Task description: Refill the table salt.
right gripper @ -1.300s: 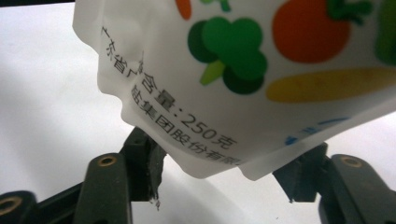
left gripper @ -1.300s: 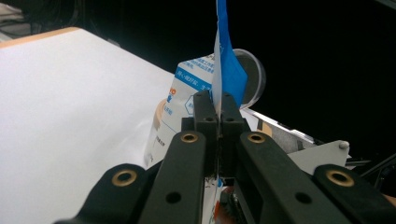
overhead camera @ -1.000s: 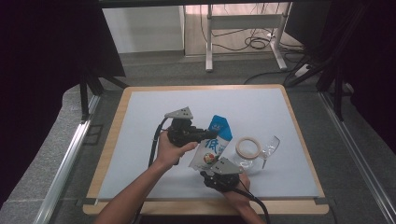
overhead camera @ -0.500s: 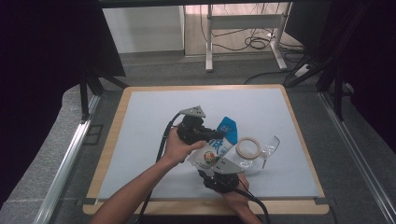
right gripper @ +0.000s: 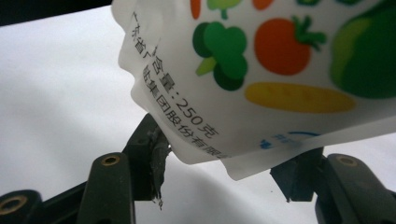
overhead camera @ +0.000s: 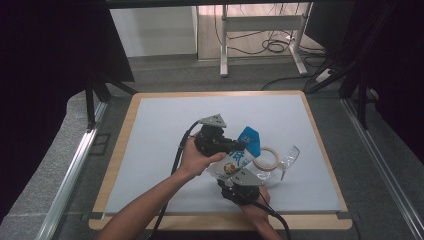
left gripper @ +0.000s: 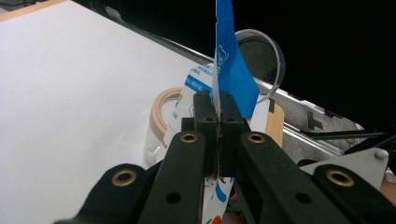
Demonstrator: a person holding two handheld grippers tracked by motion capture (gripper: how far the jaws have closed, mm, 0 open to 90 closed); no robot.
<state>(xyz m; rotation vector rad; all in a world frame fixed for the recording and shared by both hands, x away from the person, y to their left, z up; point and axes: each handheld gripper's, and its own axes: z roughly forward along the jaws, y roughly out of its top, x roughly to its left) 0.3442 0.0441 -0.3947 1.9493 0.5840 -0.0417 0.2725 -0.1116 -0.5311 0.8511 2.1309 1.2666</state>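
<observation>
My left claw (overhead camera: pixel 243 145) is clamped flat on the blue top edge of the pouch (overhead camera: pixel 239 159); in the left gripper view the jaws meet on that thin flap (left gripper: pixel 218 100), no gap visible. My right claw (overhead camera: pixel 231 176) has the pouch's lower end between its jaws, which have just been opening a bit. In the right gripper view the left pad (right gripper: pixel 156 161) touches the pouch (right gripper: pixel 261 65), but the right pad (right gripper: pixel 294 175) sits behind the bottom edge, so I can't tell if it presses.

Pouch hangs tilted over the counter (overhead camera: pixel 165 130), between both claws. Its top is cut off in the right gripper view. The tape roll (overhead camera: pixel 266 158) lies just beside it, partly hidden behind it. A clear plastic piece (overhead camera: pixel 290 156) past the tape is hard to make out. My right hand (overhead camera: pixel 255 207) is mostly covered by the claw body.
</observation>
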